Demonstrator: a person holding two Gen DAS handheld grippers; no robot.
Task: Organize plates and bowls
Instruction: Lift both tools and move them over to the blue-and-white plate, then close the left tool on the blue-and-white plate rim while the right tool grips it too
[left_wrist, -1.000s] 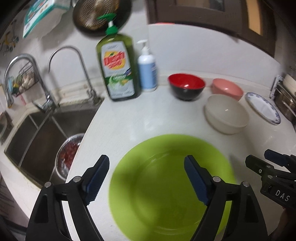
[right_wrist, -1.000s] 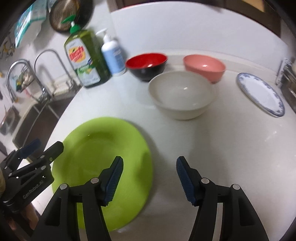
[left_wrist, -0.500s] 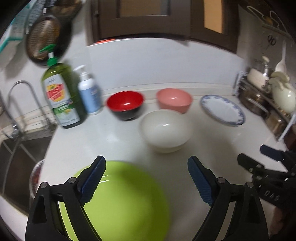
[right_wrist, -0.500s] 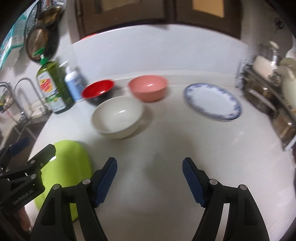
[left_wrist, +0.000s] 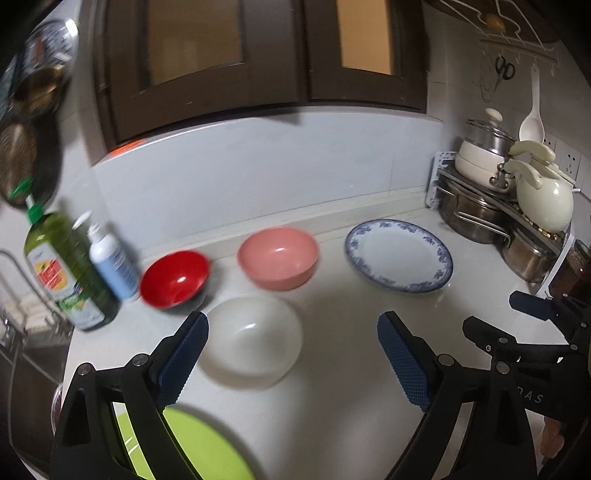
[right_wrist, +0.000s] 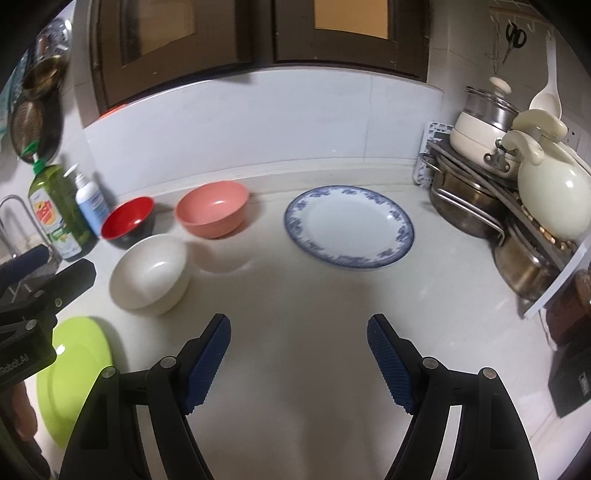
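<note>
Both empty claws have drawn back from the green plate (right_wrist: 74, 373), the left claw (left_wrist: 291, 360) opening wider, the right claw (right_wrist: 299, 360) wide; "DAS" shows.

the green plate (left_wrist: 192, 446) is cut off by the near edge and partly hidden behind the left gripper's finger (left_wrist: 183, 360). the soap bottles (left_wrist: 62, 269) and red bowl (left_wrist: 173, 278) at far left are smeared by blur.

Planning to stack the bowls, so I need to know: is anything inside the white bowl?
The white bowl looks empty: its inner wall and bottom show only a light glint. What is under it on the counter is hidden.
</note>
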